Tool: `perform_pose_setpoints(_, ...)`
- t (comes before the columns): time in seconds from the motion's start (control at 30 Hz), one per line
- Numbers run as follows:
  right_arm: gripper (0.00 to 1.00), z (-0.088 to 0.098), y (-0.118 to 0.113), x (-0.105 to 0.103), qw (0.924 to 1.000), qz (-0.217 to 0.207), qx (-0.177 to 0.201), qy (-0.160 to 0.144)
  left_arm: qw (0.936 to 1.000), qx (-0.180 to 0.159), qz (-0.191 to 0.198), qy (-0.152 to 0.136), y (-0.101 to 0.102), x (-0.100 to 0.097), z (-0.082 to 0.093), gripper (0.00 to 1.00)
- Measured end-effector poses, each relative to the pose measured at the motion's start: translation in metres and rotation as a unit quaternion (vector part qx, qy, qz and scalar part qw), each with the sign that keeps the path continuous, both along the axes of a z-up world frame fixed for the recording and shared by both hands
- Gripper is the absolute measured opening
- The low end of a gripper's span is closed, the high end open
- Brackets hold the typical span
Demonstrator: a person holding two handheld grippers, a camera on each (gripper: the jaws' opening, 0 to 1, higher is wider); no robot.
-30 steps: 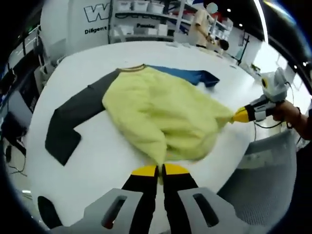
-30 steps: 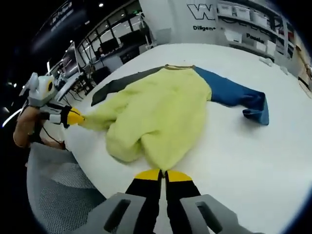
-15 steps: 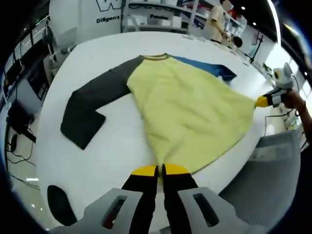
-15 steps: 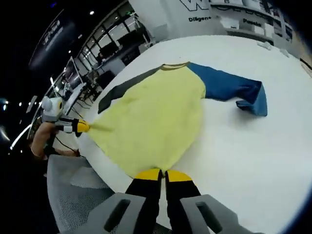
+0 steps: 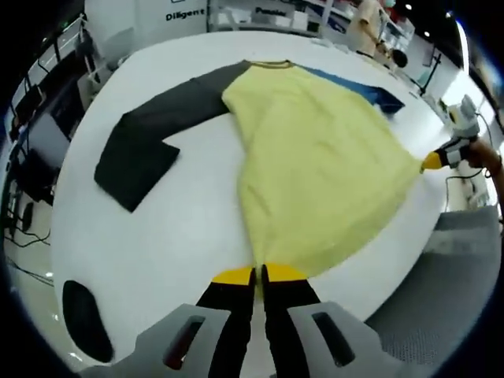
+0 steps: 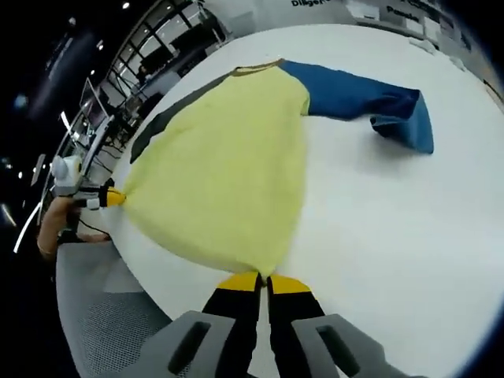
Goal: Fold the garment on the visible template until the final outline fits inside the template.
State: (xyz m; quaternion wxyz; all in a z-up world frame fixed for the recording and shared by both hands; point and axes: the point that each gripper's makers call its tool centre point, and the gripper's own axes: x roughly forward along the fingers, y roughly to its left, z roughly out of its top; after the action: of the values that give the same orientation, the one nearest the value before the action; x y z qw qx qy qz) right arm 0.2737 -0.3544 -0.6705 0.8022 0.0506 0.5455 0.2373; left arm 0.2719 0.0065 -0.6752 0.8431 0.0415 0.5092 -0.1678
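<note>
A long-sleeved shirt lies spread on the white table. Its body is pale yellow, one sleeve is dark grey and the other blue. My left gripper is shut on one bottom corner of the yellow hem. The right gripper is shut on the other bottom corner, and appears at the right of the left gripper view. In the right gripper view the left gripper shows at the left, pinching its corner. The hem is stretched taut between both.
The table edge curves close under both grippers. A grey mesh chair stands off the table's near side, also seen as a grey chair. Shelves and a person are beyond the far edge. A dark oval mark sits on the table near my left gripper.
The bunched yellow body has been pulled flat and taut toward the near edge. Both grippers have moved apart and back, each keeping its hem corner.
</note>
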Motion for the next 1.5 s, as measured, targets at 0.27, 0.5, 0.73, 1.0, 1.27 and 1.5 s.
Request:
perform_pose_setpoints(0.27,0.00,0.029,0.005,0.023,0.9988,-0.006,0.041,-0.025,0.9985,-0.048,0.006,-0.027,-0.009,0.014,0.031,0.02)
perform_pose_setpoints(0.5,0.00,0.043,0.003,0.055,0.9966,-0.034,0.064,-0.038,0.9962,-0.066,0.027,-0.051,-0.008,0.045,0.047,0.02)
perform_pose_setpoints(0.73,0.00,0.026,-0.001,0.082,0.9965,-0.052,0.062,-0.022,0.9949,-0.058,0.051,-0.066,-0.005,0.077,0.040,0.02)
perform_pose_setpoints(1.0,0.00,0.009,-0.004,0.092,0.9956,-0.069,0.060,-0.016,0.9945,-0.042,0.069,-0.067,-0.001,0.090,0.020,0.02)
perform_pose_setpoints(1.27,0.00,0.013,-0.002,0.089,0.9947,-0.062,0.066,-0.050,0.9951,-0.041,0.039,-0.081,-0.003,0.085,0.022,0.18)
perform_pose_setpoints(1.5,0.07,0.010,0.005,0.078,0.9962,-0.025,0.054,-0.064,0.9965,-0.044,0.004,-0.071,-0.011,0.073,0.017,0.25)
